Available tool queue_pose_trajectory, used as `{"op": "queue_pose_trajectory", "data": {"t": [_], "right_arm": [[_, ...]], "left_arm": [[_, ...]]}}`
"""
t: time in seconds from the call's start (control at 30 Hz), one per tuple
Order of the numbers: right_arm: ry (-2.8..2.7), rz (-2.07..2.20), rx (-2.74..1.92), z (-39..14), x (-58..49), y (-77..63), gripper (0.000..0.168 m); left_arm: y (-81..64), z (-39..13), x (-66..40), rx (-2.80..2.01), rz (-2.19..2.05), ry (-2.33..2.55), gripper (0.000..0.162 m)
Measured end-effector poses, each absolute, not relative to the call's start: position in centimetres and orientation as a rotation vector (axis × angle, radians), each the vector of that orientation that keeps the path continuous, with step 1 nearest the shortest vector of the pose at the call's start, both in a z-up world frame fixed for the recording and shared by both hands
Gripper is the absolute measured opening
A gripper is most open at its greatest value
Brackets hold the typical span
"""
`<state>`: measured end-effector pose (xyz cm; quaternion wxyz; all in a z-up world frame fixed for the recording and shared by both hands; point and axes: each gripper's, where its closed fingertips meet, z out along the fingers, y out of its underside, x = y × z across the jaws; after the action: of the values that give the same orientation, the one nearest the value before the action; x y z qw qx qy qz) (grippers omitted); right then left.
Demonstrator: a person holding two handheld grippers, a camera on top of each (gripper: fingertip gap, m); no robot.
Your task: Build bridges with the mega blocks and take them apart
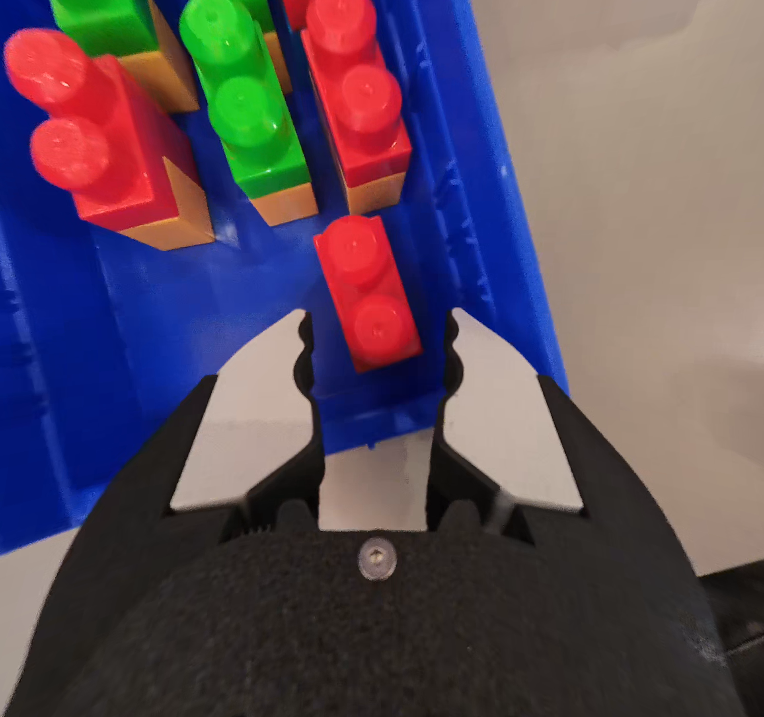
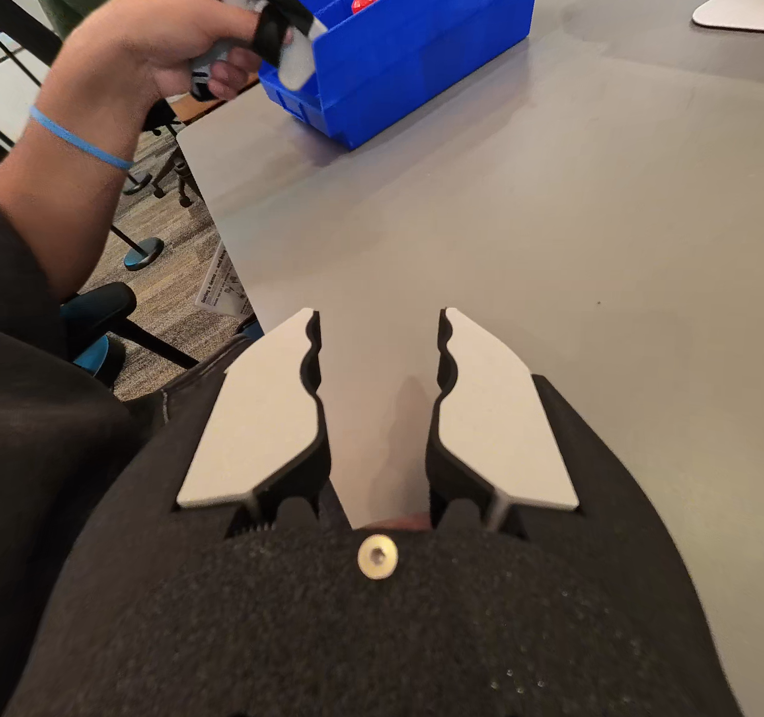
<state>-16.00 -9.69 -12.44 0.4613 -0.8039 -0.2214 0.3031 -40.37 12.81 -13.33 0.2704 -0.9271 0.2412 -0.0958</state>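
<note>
My left gripper (image 1: 378,317) hangs released over the blue bin (image 1: 488,209), a loose red block (image 1: 368,296) between its tips at twelve o'clock. My right gripper (image 2: 379,313) is released above the grey table (image 2: 537,222), the bin at eleven o'clock.

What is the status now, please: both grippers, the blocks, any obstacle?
Left gripper open, above single red block in blue bin. Right gripper open, empty, over grey table. Bin wall close beside block.
</note>
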Motion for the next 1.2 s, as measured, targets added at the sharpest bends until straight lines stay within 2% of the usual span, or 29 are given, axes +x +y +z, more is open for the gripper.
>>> {"op": "queue_pose_trajectory", "data": {"t": [0.07,0.13,0.23,0.4,0.57,0.73,0.87,1.03,1.07,1.1,1.2], "right_arm": [[-0.548,0.755,-1.983,-12.5,-16.0,-9.8,0.054],[-0.553,0.76,-1.993,-12.6,-16.1,-10.0,0.054],[-0.569,0.741,-2.002,-12.7,-16.1,-10.1,0.054],[-0.555,0.696,-2.003,-13.0,-15.2,-9.9,0.053],[-0.494,0.84,-1.964,-11.9,-15.3,-8.7,0.052],[-0.36,1.252,-1.737,-5.8,-18.6,-4.8,0.053],[-0.339,1.48,-1.633,-3.4,-22.3,-1.9,0.059],[-0.278,1.561,-1.481,-1.3,-23.8,-0.6,0.055],[-0.279,1.58,-1.47,-1.3,-23.8,-0.7,0.05],[-0.278,1.583,-1.472,-1.5,-23.7,-0.7,0.037],[-0.29,1.581,-1.432,-1.4,-23.3,-1.2,0.036]], "left_arm": [[13.5,-14.5,-40.1,-2.561,-0.258,0.656,0.062],[14.2,-15.3,-40.0,-2.611,-0.241,0.677,0.045],[14.7,-15.5,-40.4,-2.668,-0.168,0.727,0.039],[15.1,-11.2,-41.7,-2.492,-0.264,0.658,0.038],[11.3,-3.5,-37.8,-2.047,-0.862,0.776,0.038],[5.4,1.1,-30.7,-1.622,-1.448,0.827,0.037],[2.2,1.1,-26.1,-1.502,-1.619,0.847,0.037],[-0.4,-0.5,-23.7,-1.512,-1.688,0.894,0.037],[-0.8,-0.9,-23.5,-1.523,-1.708,0.911,0.037],[-1.0,-1.2,-23.4,-1.53,-1.717,0.917,0.037],[-1.4,-1.3,-23.2,-1.514,-1.738,0.895,0.037]]}}
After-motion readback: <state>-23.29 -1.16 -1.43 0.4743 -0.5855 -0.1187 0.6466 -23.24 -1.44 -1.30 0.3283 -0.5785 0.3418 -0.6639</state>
